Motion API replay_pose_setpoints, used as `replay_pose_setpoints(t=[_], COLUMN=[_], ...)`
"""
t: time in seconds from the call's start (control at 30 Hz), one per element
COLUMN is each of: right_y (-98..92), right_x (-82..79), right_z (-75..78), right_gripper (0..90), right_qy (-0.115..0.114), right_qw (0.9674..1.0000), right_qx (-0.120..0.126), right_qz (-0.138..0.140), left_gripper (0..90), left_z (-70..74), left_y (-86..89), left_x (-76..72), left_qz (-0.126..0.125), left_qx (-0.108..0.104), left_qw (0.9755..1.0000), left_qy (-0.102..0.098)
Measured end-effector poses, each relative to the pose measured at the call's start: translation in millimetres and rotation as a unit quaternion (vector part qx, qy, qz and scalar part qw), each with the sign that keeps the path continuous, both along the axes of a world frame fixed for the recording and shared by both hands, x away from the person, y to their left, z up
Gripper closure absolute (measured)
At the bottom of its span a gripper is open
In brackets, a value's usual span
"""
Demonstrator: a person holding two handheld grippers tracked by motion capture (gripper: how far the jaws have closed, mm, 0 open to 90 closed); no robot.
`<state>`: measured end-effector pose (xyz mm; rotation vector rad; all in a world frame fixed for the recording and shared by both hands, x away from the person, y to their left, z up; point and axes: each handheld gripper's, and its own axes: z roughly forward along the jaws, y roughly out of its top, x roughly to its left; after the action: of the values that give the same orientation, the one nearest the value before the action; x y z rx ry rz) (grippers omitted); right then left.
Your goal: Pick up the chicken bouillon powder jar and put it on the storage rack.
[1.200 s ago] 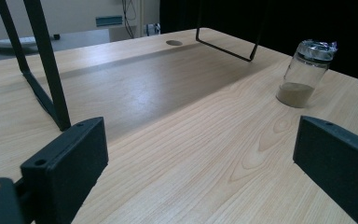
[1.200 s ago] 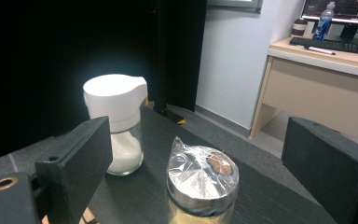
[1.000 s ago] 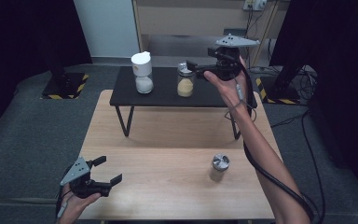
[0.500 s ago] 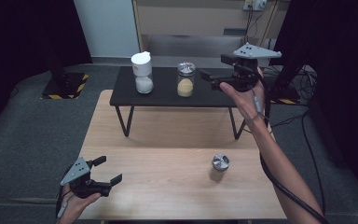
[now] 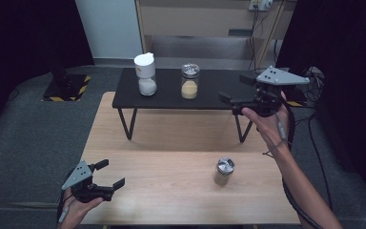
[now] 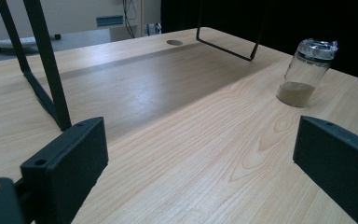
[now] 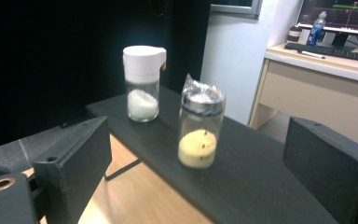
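Observation:
On a low black stand (image 5: 209, 95) stand two jars: one with a white cap and white powder (image 5: 146, 74) (image 7: 142, 84), and one with a silver lid and yellow powder (image 5: 190, 81) (image 7: 199, 130). My right gripper (image 5: 228, 104) (image 7: 196, 140) hovers over the stand's right end, pointing left at the yellow jar and apart from it. It is open, its jaws have just been opening a little wider, and nothing is between them. A third jar with brown powder (image 5: 224, 171) (image 6: 306, 72) sits on the wooden table (image 5: 171, 143). My left gripper (image 5: 112, 173) (image 6: 200, 149) rests open at the table's front left corner.
The black stand's thin metal legs (image 6: 51, 79) rise from the wooden table ahead of my left gripper. Behind the table are a beige cabinet (image 5: 205, 19) and cables on the grey floor. A desk with a monitor and bottle (image 7: 317, 28) shows far off.
My right gripper has drawn back to the right and slightly down, away from the yellow jar, which stays on the stand. The left gripper has not moved.

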<state>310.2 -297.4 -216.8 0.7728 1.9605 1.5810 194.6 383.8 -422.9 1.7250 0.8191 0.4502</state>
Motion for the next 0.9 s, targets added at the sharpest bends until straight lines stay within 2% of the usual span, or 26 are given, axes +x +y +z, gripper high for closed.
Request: replay_pose_setpoints(t=[0.13,0.37,0.63,0.9], right_y=[-8.3,-22.9,-31.9,-37.1], right_x=[-12.9,-38.0,-59.7,-79.1], right_z=[-9.9,-23.3,-33.4,-53.1], right_gripper=[8.0,7.6,7.0,6.6], right_qy=[0.006,0.003,-0.004,0.0], right_qw=[1.0,1.0,1.0,1.0], right_qx=[0.0,0.001,-0.001,-0.004], right_qz=[0.0,-0.004,-0.007,-0.005], left_gripper=[2.1,2.1,2.1,2.1], left_z=[0.9,1.0,1.2,1.5], left_y=[-0.7,-0.1,0.3,0.9], left_x=[-1.3,-2.5,-3.3,-4.1], left_qz=[0.0,0.001,0.0,0.0], left_qx=[0.002,0.0,-0.002,-0.003], left_qw=[1.0,1.0,1.0,1.0], left_qy=[-0.001,-0.004,-0.006,-0.007])
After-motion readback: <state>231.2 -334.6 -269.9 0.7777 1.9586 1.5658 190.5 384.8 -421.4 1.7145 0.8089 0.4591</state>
